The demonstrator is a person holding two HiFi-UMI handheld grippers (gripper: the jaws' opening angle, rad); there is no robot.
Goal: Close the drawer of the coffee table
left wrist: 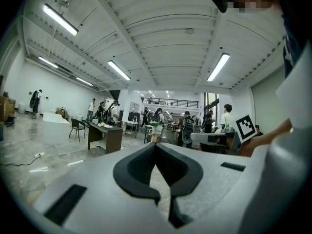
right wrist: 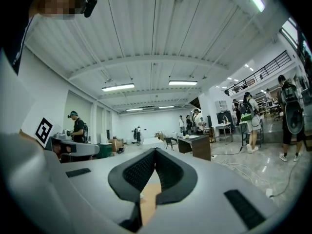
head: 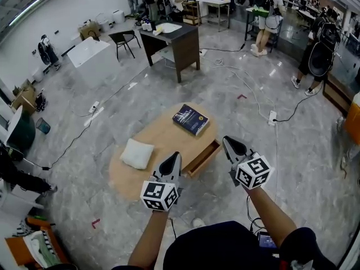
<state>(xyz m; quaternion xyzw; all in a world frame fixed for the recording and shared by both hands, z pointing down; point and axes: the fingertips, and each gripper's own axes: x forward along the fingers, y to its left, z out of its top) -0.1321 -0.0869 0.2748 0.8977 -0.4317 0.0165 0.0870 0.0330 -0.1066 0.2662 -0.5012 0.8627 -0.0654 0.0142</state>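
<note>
A glossy grey marble floor (head: 169, 94) is crossed by cables (head: 247, 89); a dark desk (head: 174, 41) is set far off, under strip lights (left wrist: 119, 69).

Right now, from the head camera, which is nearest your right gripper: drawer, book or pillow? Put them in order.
1. Drawer, open, just left of the right gripper.
2. Book, farther back on the table.
3. Pillow, at the table's left side.

A dark blue book (head: 190, 120) and a white cushion (head: 137, 153) lie apart; beyond stand a dark desk (head: 179, 43) and a black chair (head: 125, 38).
</note>
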